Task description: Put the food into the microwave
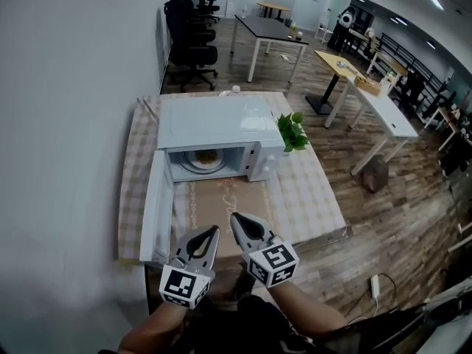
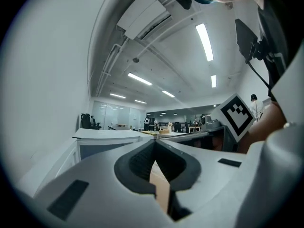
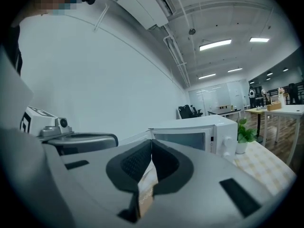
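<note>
The white microwave (image 1: 214, 120) stands on the table with its door (image 1: 156, 212) swung wide open to the left. Inside it, a plate with yellowish food (image 1: 205, 158) rests on the turntable. My left gripper (image 1: 214, 231) and right gripper (image 1: 234, 217) hover side by side over the table's near edge, well in front of the oven. Both are shut with nothing between the jaws. In the left gripper view the left gripper (image 2: 154, 144) points level past the microwave (image 2: 109, 139). In the right gripper view the right gripper (image 3: 151, 141) faces the microwave (image 3: 194, 132).
A small green potted plant (image 1: 293, 131) stands right of the microwave. A checked cloth (image 1: 306, 198) covers the table, with a brown mat (image 1: 221, 205) in front of the oven. A bottle (image 1: 235, 90) stands behind it. A white wall runs along the left; desks and chairs fill the room beyond.
</note>
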`<action>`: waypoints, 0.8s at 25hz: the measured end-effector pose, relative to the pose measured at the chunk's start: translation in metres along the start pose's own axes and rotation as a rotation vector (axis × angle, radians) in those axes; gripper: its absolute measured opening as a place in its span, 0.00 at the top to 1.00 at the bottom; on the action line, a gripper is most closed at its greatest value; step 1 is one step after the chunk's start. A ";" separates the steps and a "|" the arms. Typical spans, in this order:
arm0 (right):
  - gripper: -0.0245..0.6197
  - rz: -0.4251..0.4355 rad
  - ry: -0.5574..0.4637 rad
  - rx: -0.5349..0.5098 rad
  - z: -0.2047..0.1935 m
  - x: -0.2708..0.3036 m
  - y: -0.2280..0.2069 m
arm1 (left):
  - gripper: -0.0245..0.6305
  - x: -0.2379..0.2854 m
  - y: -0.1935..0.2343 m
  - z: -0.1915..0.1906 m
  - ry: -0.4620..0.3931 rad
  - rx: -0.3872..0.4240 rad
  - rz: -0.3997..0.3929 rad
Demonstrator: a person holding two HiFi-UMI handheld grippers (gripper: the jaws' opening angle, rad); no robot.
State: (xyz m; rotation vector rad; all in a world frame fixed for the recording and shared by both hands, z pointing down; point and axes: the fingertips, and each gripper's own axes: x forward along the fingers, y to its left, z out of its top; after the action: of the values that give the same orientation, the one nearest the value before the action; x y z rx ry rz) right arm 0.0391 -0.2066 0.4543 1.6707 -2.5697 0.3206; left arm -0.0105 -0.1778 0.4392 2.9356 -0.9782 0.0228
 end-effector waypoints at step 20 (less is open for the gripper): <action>0.95 0.043 -0.001 0.006 0.021 -0.056 -0.040 | 0.95 -0.007 -0.004 0.025 0.005 -0.072 0.196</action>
State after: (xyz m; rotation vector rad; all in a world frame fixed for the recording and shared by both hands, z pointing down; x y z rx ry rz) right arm 0.0998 -0.1759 0.4304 1.6195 -2.6112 0.3305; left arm -0.0137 -0.1713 0.4141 2.7631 -1.2355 0.0015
